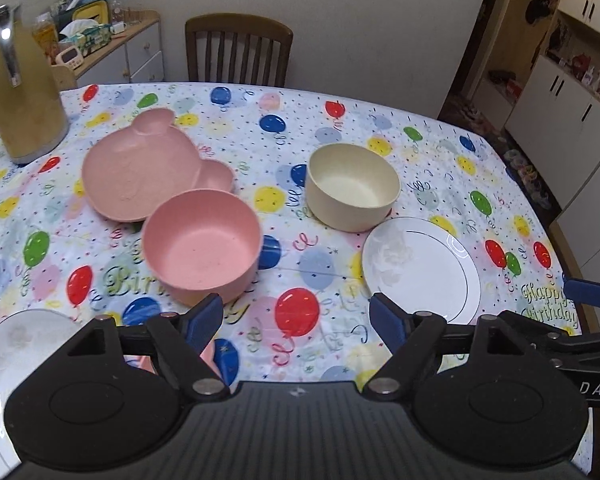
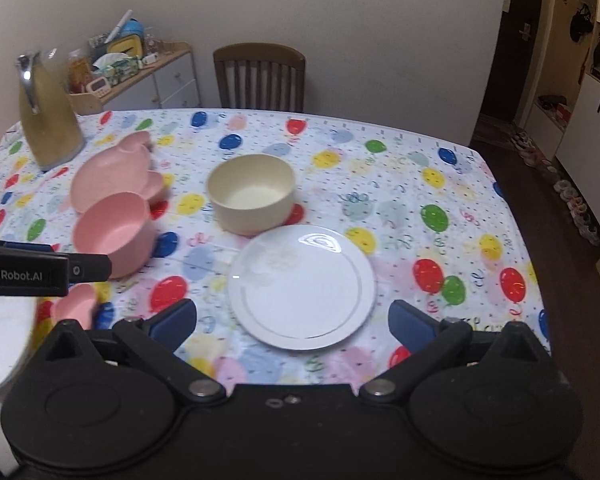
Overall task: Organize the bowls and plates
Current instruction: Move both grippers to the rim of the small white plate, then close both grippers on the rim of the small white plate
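Observation:
On the balloon-print tablecloth [image 1: 300, 128] lie a pink bear-shaped plate [image 1: 140, 164], a pink bowl [image 1: 202, 240], a cream bowl [image 1: 352, 186] and a white plate [image 1: 420, 270]. A second white plate [image 1: 20, 344] sits at the near left, with a small pink dish [image 1: 210, 354] partly hidden beside it. My left gripper [image 1: 296, 312] hovers open and empty just in front of the pink bowl. My right gripper [image 2: 294, 318] stands wide open and empty at the near rim of the white plate [image 2: 302, 286]. The cream bowl [image 2: 252, 194] is just behind that plate.
A tall yellow jug [image 1: 24, 92] stands at the table's far left corner. A wooden chair [image 1: 238, 50] is pushed in at the far side. A cluttered cabinet [image 1: 112, 52] stands against the wall, and the table's right edge [image 2: 512, 216] drops to a dark floor.

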`<control>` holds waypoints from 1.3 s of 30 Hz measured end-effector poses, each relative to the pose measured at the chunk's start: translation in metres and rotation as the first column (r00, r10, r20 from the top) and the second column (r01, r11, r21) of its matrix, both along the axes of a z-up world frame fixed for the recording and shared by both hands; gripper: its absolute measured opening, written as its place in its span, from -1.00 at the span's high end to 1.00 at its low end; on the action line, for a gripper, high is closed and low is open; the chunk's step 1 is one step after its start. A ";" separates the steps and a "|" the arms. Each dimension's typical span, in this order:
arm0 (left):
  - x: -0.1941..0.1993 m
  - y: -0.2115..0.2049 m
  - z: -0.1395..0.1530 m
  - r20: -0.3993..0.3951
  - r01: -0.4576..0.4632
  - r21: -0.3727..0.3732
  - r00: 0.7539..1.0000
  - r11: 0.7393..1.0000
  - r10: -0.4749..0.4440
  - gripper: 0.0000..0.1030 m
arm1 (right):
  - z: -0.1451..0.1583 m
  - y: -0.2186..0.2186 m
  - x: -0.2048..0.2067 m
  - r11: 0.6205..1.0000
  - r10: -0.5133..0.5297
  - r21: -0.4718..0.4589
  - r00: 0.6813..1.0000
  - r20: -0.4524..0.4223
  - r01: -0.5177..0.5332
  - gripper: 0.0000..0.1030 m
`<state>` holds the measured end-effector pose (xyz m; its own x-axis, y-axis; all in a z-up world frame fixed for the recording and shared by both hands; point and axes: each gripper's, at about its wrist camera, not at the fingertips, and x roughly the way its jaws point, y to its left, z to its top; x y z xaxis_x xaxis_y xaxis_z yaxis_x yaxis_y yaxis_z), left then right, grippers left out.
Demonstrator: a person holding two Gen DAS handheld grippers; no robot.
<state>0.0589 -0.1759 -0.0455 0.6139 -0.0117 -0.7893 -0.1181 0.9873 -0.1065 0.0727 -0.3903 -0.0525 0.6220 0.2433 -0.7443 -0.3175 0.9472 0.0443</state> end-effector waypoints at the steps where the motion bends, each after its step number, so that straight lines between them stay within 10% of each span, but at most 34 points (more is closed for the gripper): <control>1: 0.005 -0.005 -0.002 -0.003 0.004 0.008 1.000 1.000 -0.004 -0.56 | -0.004 -0.005 0.006 1.000 -0.005 -0.002 1.000 -0.007 0.005 -0.98; 12: 0.059 -0.043 -0.036 -0.055 0.045 0.010 0.998 0.999 -0.044 -0.56 | -0.042 -0.032 0.056 0.999 -0.024 -0.036 0.997 -0.077 0.021 -0.83; 26: 0.104 -0.057 -0.080 -0.144 0.034 -0.041 0.989 0.999 -0.040 -0.54 | -0.082 -0.038 0.111 0.999 -0.039 0.000 0.978 -0.205 0.040 -0.15; 39: 0.104 -0.056 -0.097 -0.134 0.087 -0.019 0.987 0.996 -0.089 0.20 | -0.088 -0.038 0.122 1.000 0.009 0.010 0.970 -0.241 -0.007 0.24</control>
<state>0.1631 -0.2317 -0.1423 0.4983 -0.0720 -0.8640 -0.0446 0.9931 -0.1085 0.1951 -0.4285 -0.1405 0.4221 0.2548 -0.8700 -0.3041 0.9439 0.1289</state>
